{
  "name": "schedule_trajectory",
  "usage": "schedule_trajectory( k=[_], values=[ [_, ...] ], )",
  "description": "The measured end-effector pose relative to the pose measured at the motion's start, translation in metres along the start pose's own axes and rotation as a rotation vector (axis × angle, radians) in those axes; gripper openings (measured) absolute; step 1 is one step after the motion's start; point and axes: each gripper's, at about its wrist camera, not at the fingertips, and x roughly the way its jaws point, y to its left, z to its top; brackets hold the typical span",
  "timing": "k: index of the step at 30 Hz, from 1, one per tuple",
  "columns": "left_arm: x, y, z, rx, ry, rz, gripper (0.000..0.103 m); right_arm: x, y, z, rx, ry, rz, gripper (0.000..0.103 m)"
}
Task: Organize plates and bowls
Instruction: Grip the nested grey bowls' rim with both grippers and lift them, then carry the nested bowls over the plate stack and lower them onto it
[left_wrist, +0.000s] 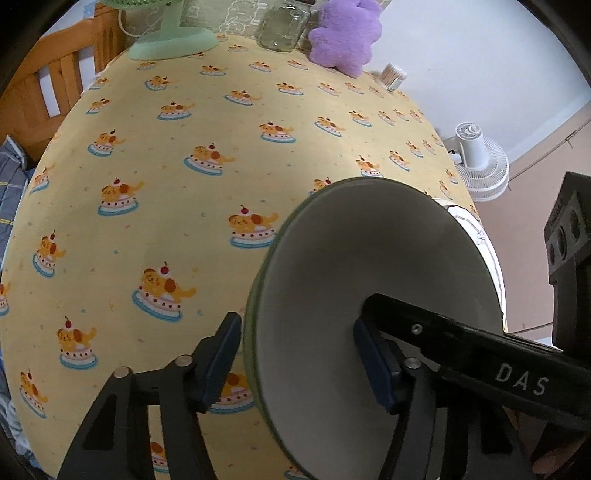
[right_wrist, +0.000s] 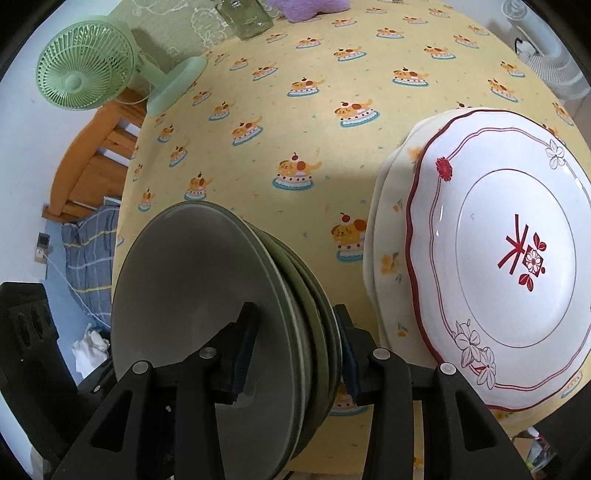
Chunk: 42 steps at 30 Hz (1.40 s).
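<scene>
A stack of green bowls with pale grey insides stands on the yellow tablecloth. My right gripper straddles the stack's rim, one finger inside the top bowl and one outside, its pads against the bowls. My left gripper straddles the top bowl's opposite rim, its jaws wider than the wall and the inner pad apart from it. To the right lies a white plate with red trim on a cream flowered plate; its edge shows in the left wrist view.
A green desk fan, a glass jar, a purple plush and a cotton-swab box stand along the table's far side. A wooden bed frame is on the left, a white floor fan on the right.
</scene>
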Motion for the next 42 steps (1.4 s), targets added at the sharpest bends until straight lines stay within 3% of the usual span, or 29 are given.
schedule_trajectory(
  k=[1, 13, 30, 42],
  values=[
    [-0.001, -0.002, 0.0, 0.007, -0.001, -0.002, 0.053, 0.0, 0.001, 0.0, -0.006, 0.002, -0.003, 0.044],
    [-0.013, -0.013, -0.001, -0.004, 0.026, 0.044, 0.05, -0.007, 0.005, 0.002, -0.048, 0.049, -0.032, 0.044],
    [-0.057, -0.041, -0.001, 0.157, -0.031, -0.001, 0.049, -0.069, 0.019, -0.022, 0.006, -0.092, -0.092, 0.044],
    [-0.054, -0.079, 0.004, 0.124, -0.084, 0.051, 0.049, -0.087, -0.011, -0.009, -0.044, -0.112, -0.043, 0.044]
  ],
)
